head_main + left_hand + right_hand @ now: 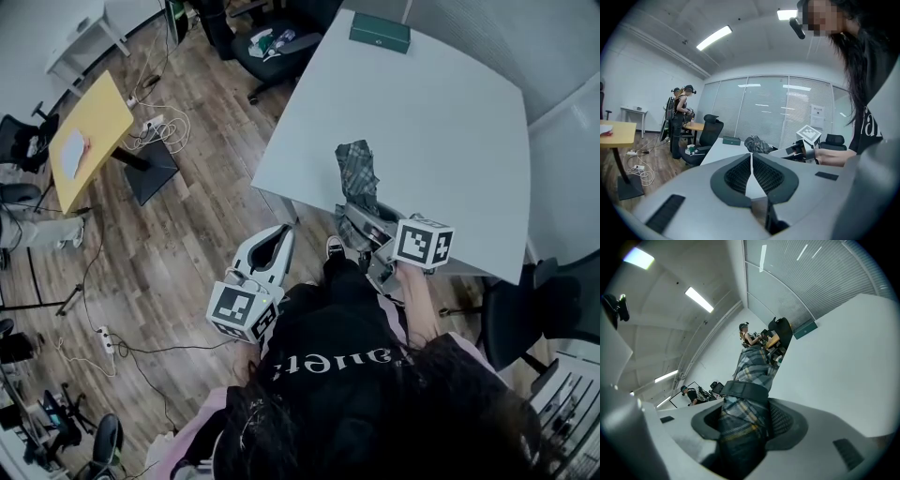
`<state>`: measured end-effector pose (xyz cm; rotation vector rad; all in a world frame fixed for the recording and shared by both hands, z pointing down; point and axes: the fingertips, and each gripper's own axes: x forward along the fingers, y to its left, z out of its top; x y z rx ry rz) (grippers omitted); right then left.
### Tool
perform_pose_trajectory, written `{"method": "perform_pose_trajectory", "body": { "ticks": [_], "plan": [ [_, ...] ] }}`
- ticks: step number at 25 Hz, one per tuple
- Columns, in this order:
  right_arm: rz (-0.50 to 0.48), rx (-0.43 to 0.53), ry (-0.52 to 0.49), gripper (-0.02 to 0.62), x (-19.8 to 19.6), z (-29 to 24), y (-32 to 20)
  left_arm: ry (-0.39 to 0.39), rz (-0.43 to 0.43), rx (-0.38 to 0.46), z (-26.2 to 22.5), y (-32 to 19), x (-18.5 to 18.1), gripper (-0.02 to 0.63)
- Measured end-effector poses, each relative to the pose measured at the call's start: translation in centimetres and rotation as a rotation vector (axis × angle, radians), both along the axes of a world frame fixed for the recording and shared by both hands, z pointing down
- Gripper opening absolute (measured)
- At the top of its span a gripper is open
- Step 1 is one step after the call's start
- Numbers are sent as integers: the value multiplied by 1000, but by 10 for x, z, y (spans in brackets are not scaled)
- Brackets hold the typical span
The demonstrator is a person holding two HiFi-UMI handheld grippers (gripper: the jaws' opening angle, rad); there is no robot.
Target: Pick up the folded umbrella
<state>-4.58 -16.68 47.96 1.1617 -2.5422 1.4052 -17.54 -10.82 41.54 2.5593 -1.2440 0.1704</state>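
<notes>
Yellow desk [89, 131] far out at 9 o'clock. Left gripper [283, 232] off the near edge of the white table [450, 122], about 7 o'clock of it; jaws pressed together, nothing in them. Right gripper [364, 223] at the table's near edge, clenched on the plaid folded umbrella [356, 173]. Umbrella runs out from the jaws toward 12 o'clock over the tabletop, its dark strap [743, 390] just past the pads. Green box [380, 33] at 12 o'clock on the far edge, well apart from the umbrella
</notes>
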Motion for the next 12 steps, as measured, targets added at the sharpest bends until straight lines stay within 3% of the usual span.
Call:
{"method": "perform_pose_trajectory", "body": {
  "ticks": [12],
  "plan": [
    [19, -12, 7, 229, -2, -1, 63, 23, 60, -11, 5, 47, 8, 28]
  ]
}}
